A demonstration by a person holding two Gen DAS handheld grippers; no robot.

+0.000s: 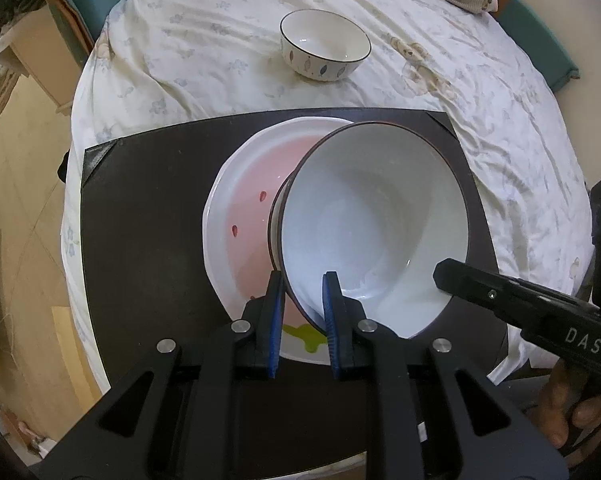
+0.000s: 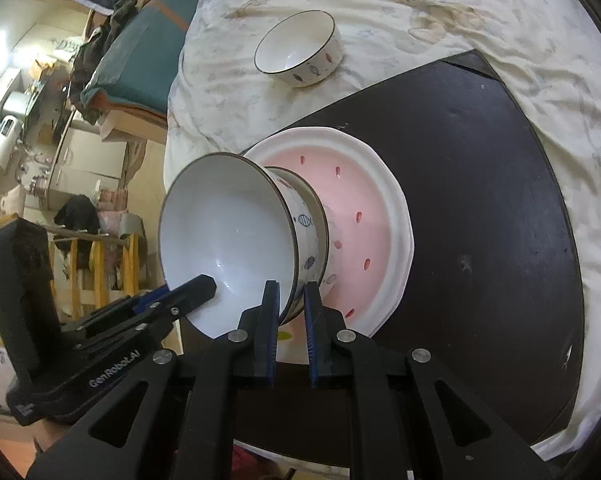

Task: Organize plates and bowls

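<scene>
A wide white bowl (image 1: pixel 372 220) with a dark rim rests tilted in a smaller patterned bowl (image 2: pixel 306 236), which stands on a pink-centred white plate (image 1: pixel 244 216) on a dark mat (image 1: pixel 140 240). My left gripper (image 1: pixel 303 300) is shut on the wide bowl's near rim. My right gripper (image 2: pixel 291 304) is shut on the same bowl's (image 2: pixel 228 248) rim on its other side; one of its fingers (image 1: pixel 456 280) shows in the left wrist view. Another patterned bowl (image 1: pixel 324 44) stands alone on the bedsheet beyond the mat; it also shows in the right wrist view (image 2: pixel 298 50).
The mat lies on a rumpled cream bedsheet (image 1: pixel 180 40) covering a round surface. Folded teal bedding (image 2: pixel 140 52) lies at the far edge. The floor (image 1: pixel 24 200), shelves and clutter lie off to the left.
</scene>
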